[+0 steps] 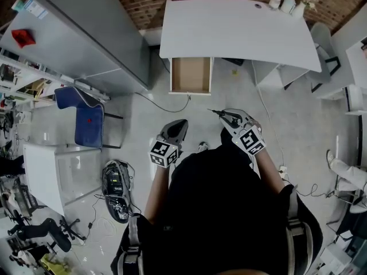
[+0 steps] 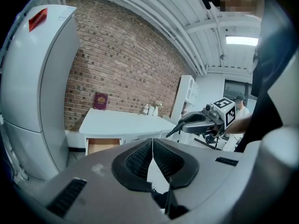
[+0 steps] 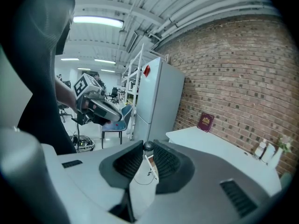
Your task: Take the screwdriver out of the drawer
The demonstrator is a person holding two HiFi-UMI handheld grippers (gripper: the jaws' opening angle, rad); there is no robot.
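Holding the screwdriver [image 1: 216,113] clear of the drawer [image 1: 191,76], the right tool [image 1: 228,117] is clamping it in a narrow grip, one dark end poking out toward 10 o'clock. The drawer is standing open at 12 o'clock under the table [image 1: 229,27] and looking bare inside, so the removal is reading as done. The left tool [image 1: 179,125] is pressed together, carrying nothing. Both hands are hovering before the torso, left at 11 o'clock, right at 1 o'clock, tools tipping slightly downward.
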